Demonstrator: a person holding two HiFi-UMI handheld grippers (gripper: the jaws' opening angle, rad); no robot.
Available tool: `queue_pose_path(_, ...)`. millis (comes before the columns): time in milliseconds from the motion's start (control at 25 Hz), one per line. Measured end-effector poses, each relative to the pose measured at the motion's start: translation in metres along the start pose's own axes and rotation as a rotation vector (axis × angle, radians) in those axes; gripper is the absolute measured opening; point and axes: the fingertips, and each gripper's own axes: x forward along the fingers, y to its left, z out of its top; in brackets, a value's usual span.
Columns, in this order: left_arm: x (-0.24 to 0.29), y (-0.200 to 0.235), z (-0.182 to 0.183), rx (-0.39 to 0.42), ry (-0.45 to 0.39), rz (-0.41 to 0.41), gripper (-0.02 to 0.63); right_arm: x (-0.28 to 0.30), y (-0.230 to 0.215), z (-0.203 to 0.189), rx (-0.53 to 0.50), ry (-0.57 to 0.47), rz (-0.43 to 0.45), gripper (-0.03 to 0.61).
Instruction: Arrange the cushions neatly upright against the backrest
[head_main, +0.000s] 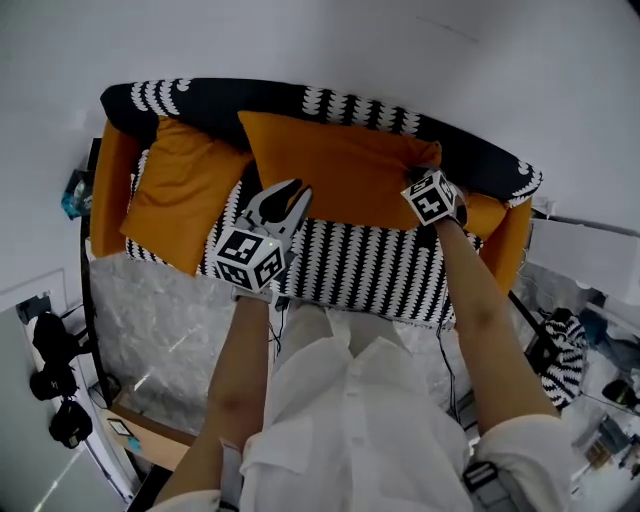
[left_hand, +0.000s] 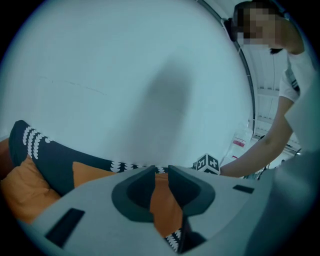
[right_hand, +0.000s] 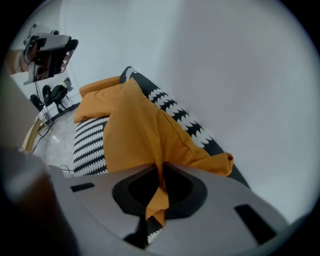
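Note:
A black-and-white patterned sofa stands against a white wall. One orange cushion leans on the backrest at the middle. My right gripper is shut on that cushion's right corner, and the fabric is pinched between the pads. A second orange cushion slumps at the sofa's left end. My left gripper stands open at the middle cushion's lower left corner. Orange fabric shows through the gap, with no fold caught in it.
Orange armrests close both ends of the sofa. Camera gear and a wooden tabletop stand at the lower left. A striped bag and clutter lie at the right. A cable runs over the floor.

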Motion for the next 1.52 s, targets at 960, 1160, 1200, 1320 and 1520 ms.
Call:
queue_pose_path(960,-0.012,-0.003,0.013,0.004,-0.036,0.006,0.095,-0.042,-0.021,0.001,0.144,-0.079,-0.046,0.103)
queue_pose_path(1160,-0.024,-0.005,0.019,0.001,-0.060,0.015,0.095,-0.074,0.000,0.028,0.365,-0.270,0.006,0.100)
queue_pose_path(1200,-0.028,-0.005,0.020,-0.003,-0.067,0.017,0.095,-0.080,0.008,0.032,0.394,-0.299,0.020,0.100)
queue_pose_path(1320,-0.043,-0.001,0.023,-0.007,-0.085,0.017,0.095,-0.098,0.037,0.051,0.469,-0.399,0.081,0.086)
queue_pose_path(1520,-0.082,0.013,0.027,0.012,-0.090,-0.008,0.095,-0.130,0.099,0.096,0.608,-0.570,0.220,0.034)
